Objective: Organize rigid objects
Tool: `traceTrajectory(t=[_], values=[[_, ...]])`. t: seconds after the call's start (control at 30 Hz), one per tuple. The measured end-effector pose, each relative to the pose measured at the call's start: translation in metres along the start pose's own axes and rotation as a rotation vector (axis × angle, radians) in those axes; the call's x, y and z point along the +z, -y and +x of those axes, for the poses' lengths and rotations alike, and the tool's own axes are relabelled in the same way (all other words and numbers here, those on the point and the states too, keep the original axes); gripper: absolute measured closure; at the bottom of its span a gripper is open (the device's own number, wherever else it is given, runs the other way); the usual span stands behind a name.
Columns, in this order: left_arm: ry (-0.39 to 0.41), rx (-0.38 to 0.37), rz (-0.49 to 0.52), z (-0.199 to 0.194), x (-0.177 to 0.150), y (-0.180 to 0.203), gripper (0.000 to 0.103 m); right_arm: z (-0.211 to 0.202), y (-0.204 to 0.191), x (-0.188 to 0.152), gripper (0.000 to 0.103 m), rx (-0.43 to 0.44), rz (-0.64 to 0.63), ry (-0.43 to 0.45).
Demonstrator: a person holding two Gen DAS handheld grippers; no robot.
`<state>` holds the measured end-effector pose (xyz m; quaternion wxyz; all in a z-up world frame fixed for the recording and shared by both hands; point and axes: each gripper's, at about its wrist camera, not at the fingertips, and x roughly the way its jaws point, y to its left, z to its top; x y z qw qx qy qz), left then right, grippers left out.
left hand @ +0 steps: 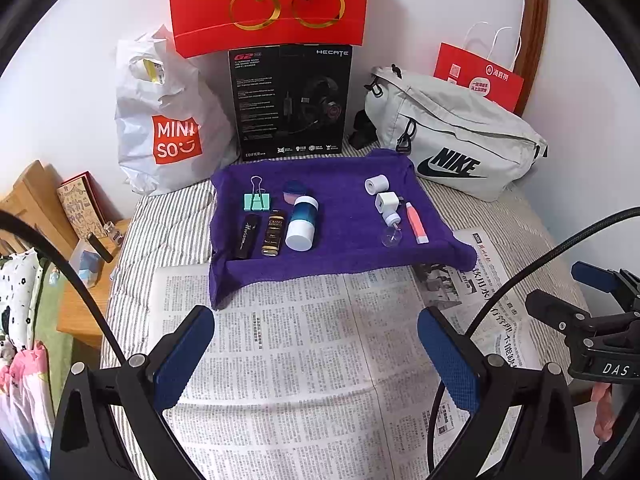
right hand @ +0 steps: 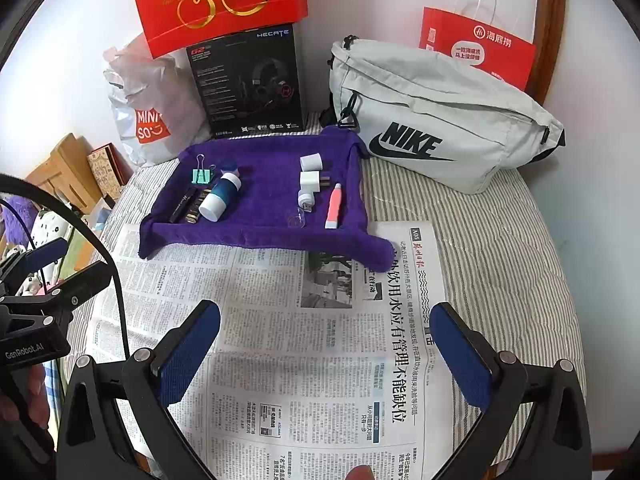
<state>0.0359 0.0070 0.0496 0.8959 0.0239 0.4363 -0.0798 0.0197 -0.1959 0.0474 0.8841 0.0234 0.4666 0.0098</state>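
Item: purple towel (left hand: 344,216) spread over a tray-like base on a striped bed (left hand: 500,216), with newspaper (left hand: 304,360) in front of it. Contents, left group: green binder clip (left hand: 257,200), dark tube lettered in script (left hand: 248,236), small brown bottle (left hand: 273,233), blue-and-white cylinder (left hand: 303,222) lying on its side, and a pink-and-blue round piece (left hand: 294,192) behind it. Right group, well apart from the left: white roll (left hand: 376,184), white plug adapter (left hand: 386,202), small white USB piece (left hand: 392,219), clear round cap (left hand: 391,237), and pink-and-white stick (left hand: 416,223). Both groups lie in rough rows, so sorting appears largely complete; no loose items show on the newspaper, and little seems left. Left claw (left hand: 316,354): jaws wide apart, empty, hovering above the newspaper. Right claw (right hand: 326,354): likewise spread, holding nothing, near the towel's front edge.
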Motion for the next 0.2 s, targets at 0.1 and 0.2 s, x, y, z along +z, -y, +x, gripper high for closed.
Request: traceTrajectory(t=[0.1, 0.2], values=[[0.007, 0.002, 0.0, 0.0015, 0.0016, -0.0013, 0.0, 0.0023, 0.0002, 0.0001, 0.0, -0.001, -0.001, -0.007], [0.014, -0.022, -0.007, 0.0039, 0.0033, -0.0038, 0.0, 0.0075, -0.0003, 0.0005, 0.0, -0.002, -0.002, -0.017]])
